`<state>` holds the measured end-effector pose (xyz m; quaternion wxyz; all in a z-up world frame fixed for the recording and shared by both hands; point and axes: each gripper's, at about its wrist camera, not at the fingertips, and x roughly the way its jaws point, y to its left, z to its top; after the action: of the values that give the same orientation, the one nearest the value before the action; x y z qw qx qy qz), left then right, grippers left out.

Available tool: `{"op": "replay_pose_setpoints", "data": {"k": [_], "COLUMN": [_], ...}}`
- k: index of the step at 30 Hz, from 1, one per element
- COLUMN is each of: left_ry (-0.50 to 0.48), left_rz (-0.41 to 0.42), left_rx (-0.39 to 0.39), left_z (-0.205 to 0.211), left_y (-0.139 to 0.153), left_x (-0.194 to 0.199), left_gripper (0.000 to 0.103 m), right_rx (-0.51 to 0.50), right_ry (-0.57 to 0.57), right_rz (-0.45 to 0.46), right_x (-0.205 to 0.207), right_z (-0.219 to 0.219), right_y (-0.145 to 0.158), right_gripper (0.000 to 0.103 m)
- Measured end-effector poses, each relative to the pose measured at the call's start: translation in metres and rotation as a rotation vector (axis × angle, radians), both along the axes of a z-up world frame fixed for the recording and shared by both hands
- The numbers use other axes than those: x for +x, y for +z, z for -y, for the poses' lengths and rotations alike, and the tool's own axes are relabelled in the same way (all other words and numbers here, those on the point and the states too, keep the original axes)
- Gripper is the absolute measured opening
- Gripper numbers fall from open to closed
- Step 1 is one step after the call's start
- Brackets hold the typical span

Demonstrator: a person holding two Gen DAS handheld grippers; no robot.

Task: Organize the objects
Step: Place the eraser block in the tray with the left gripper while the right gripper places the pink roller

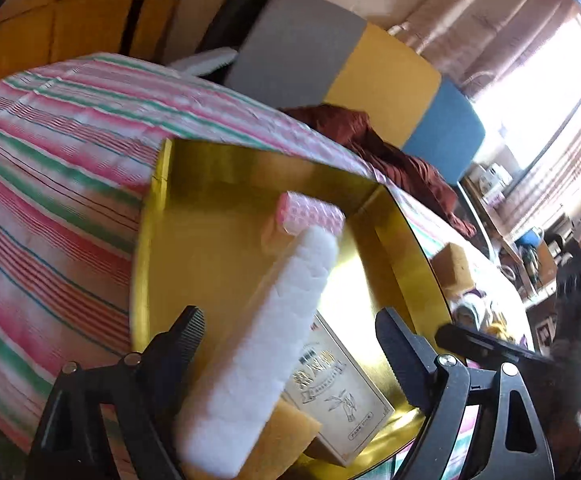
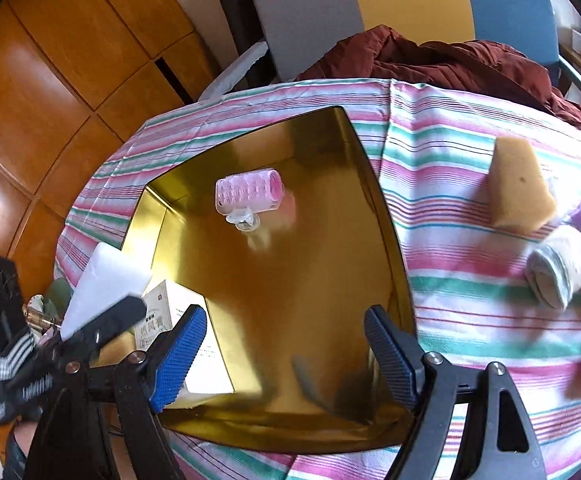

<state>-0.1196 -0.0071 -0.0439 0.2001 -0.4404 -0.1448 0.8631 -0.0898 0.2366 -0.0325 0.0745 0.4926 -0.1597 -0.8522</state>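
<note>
The left gripper [image 1: 290, 340] is holding its fingers apart around a white foam block [image 1: 258, 364] without visibly pressing it; the block is leaning over a printed box [image 1: 342, 396] and a yellow sponge [image 1: 286, 436] inside the gold tray [image 1: 194, 248]. The right gripper [image 2: 286, 356] is hovering over the tray with fingers spread and nothing between them. A pink hair roller [image 2: 249, 192] is lying farther in. Only the right view is showing another sponge [image 2: 518, 184] and rolled socks [image 2: 562, 272] on the striped surface [image 2: 450, 208].
</note>
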Motion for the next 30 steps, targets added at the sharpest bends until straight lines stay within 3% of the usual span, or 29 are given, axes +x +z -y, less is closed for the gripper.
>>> {"op": "replay_pose_setpoints", "data": {"k": [6,13,17,30], "left_ry": [0.134,0.201,0.184,0.085], "left_rz": [-0.104,-0.100,-0.099,-0.270], "left_rx": [-0.092,-0.072,-0.109,-0.280], "left_z": [0.032,0.053,0.041,-0.022], "left_y": [0.028,0.023,0.019,0.053], "left_x": [0.021,0.038,0.052,0.090], "left_gripper": [0.098,0.098,0.098,0.101], "right_rx": [-0.012,0.032,0.083,0.227], "right_ry": [-0.006,0.018,0.044,0.025], "right_rz": [-0.007,-0.025,-0.046,-0.155], "right_x": [0.008,0.020,0.029,0.058], "right_z": [-0.004,0.005,0.011,0.003], "right_y": [0.000,0.001,0.003,0.017], "right_gripper": [0.083,0.083,0.083,0.090]}}
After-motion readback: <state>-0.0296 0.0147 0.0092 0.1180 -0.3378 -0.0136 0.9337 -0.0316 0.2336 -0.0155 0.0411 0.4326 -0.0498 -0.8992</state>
